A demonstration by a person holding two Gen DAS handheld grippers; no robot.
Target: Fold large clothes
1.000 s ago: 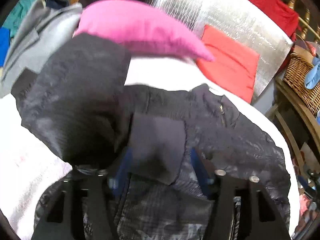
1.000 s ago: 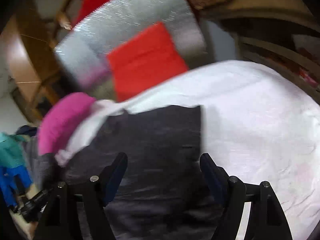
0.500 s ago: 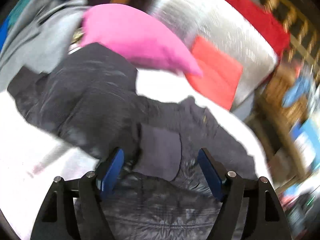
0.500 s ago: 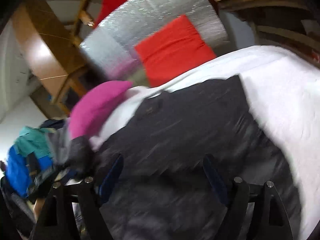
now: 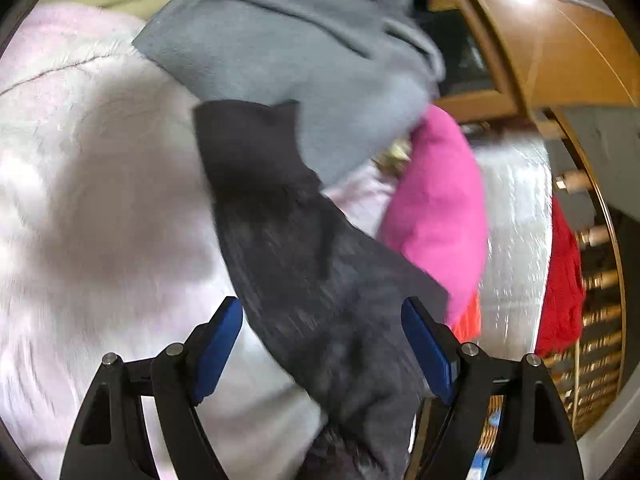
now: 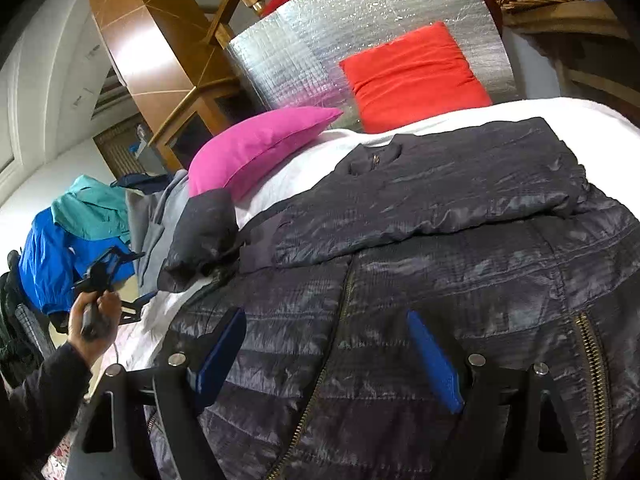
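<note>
Left claw (image 5: 322, 332): blue-padded fingers (image 5: 218, 340) spread wide, gripping nothing. Right claw (image 6: 326, 354): fingers likewise parted, empty. In the right wrist view, the person's left hand (image 6: 94, 318), dark-sleeved, grips the left claw's handle at the far left.

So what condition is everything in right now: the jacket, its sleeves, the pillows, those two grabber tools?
Dark jacket: spread on the bed, front zipper partly open.
One sleeve: folded across the chest.
Other sleeve: stretched outward, unfolded.
Left gripper: jaws open, sleeve between them.
Right gripper: jaws open, above the jacket.
Pink pillow: lying flat.
Red pillow: propped upright.
</note>
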